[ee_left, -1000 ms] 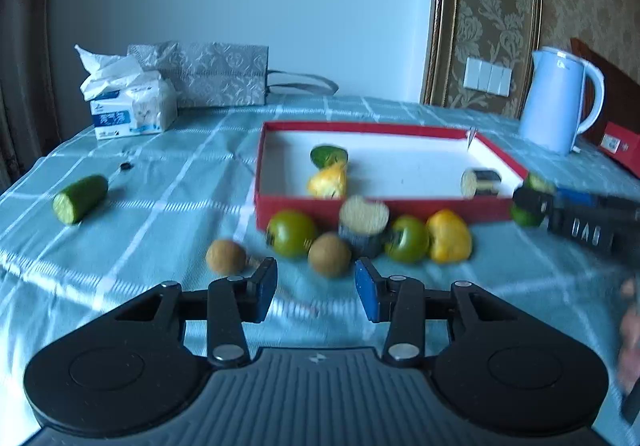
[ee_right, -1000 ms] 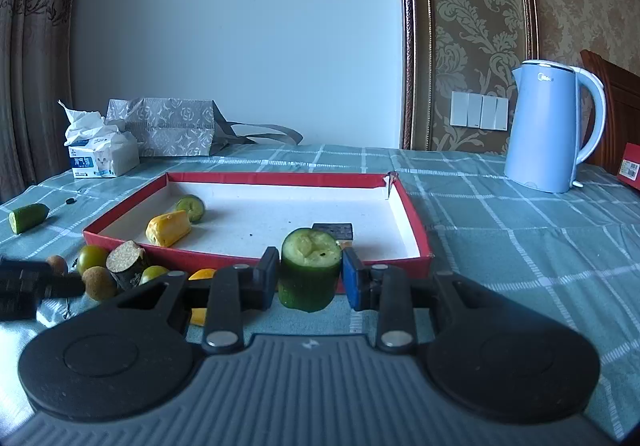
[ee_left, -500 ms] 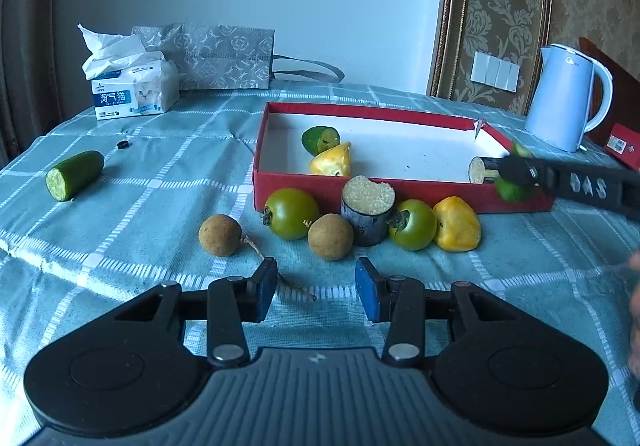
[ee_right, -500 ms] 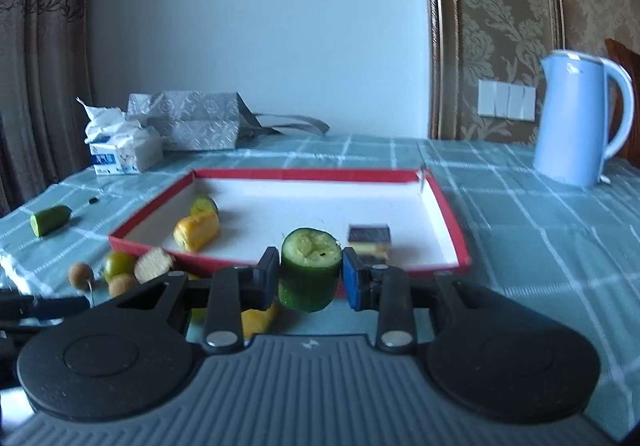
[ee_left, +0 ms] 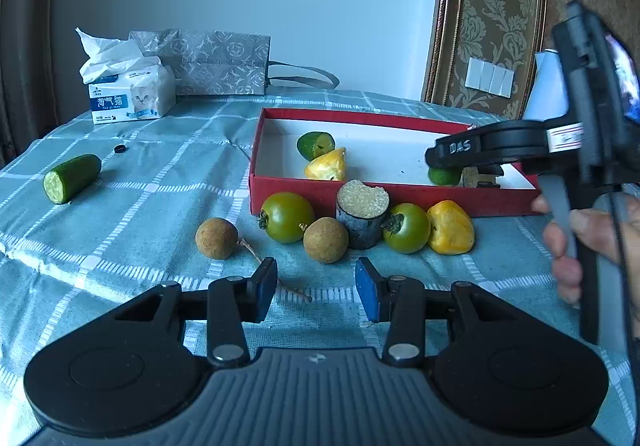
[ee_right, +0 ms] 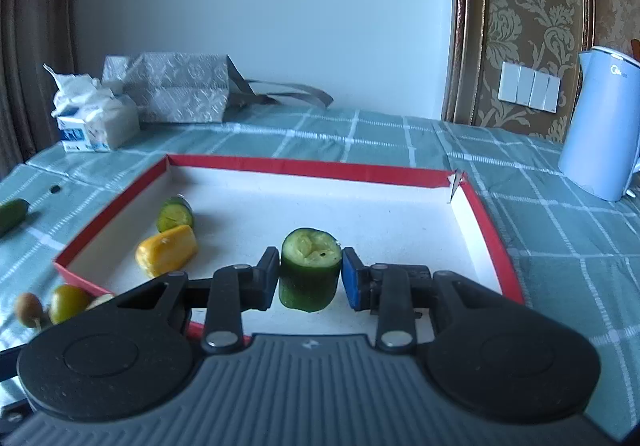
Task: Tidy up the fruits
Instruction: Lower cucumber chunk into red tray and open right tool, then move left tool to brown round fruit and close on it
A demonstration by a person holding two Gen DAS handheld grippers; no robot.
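My right gripper (ee_right: 310, 278) is shut on an upright cucumber chunk (ee_right: 310, 270) and holds it over the white floor of the red-walled box (ee_right: 312, 168). From the left wrist view this gripper (ee_left: 440, 162) reaches into the box (ee_left: 360, 196) at its right end. A cucumber piece (ee_right: 175, 213) and a yellow fruit piece (ee_right: 166, 256) lie in the box. My left gripper (ee_left: 316, 284) is open and empty over the tablecloth. In front of it lie two brown longans (ee_left: 216, 237), two green tomatoes (ee_left: 286, 217), a sugarcane stub (ee_left: 362, 219) and a yellow fruit (ee_left: 450, 228).
A cucumber half (ee_left: 71, 178) lies at the left on the checked cloth. A tissue pack (ee_left: 128, 88) and a grey bag (ee_left: 222, 62) stand at the back. A blue kettle (ee_right: 604, 126) stands at the right. A dark chunk (ee_left: 480, 177) lies in the box.
My right gripper has carried the cucumber chunk forward from the box's front wall to above its floor. My left gripper has drawn back a little from the fruit row.
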